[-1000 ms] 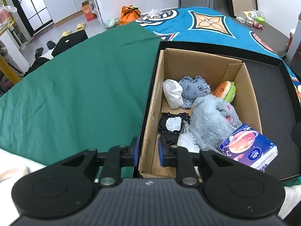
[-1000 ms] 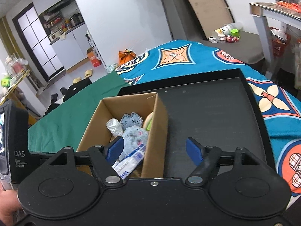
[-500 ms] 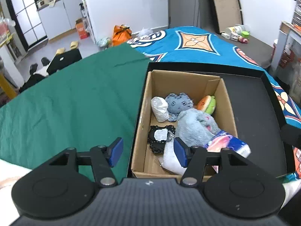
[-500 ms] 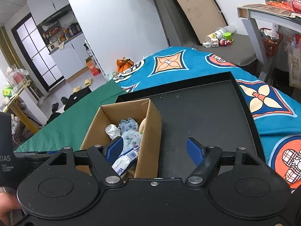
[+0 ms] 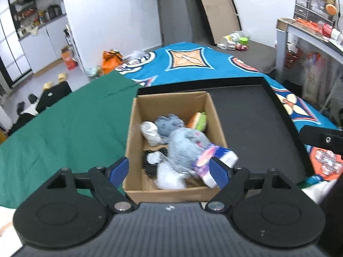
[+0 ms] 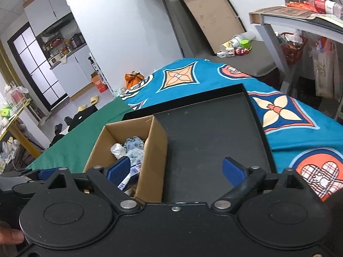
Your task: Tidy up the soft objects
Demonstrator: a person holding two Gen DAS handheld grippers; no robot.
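Both sets of tongs are hanging apart and empty above a cardboard box (image 5: 171,141) of soft things, which is sitting at the left end of a black tray (image 5: 253,126) on the cloth-covered worktop. The left tongs (image 5: 169,169) are gaping wide over the near end of the box, gripping nothing; the right tongs (image 6: 178,169) are likewise spread, straddling the box's right wall with one pad over the contents and the other over bare tray.

Inside the box, a grey plush toy (image 5: 186,147) is lying on top, with a blue-and-pink tissue pack (image 5: 216,158) leaning on the right rim, a small blue plush (image 5: 169,124) and a burger-shaped toy (image 5: 198,118) toward the far wall, a white wrapped bundle (image 5: 150,131) on the left, and a black-and-white piece (image 5: 153,159) near the front. No soft item is showing outside the box, so the collecting appears to be finished or nearly so — the step in hand looks like pulling clear. If anything is left, the tissue pack is perching high and may want a gentle push down, with care not to tip the light box.

The left wrist view is looking straight down into the box and showing every item; the right wrist view is catching only a sliver of them — yet it is revealing the full bare stretch of tray and the green cloth (image 6: 90,128) beyond.
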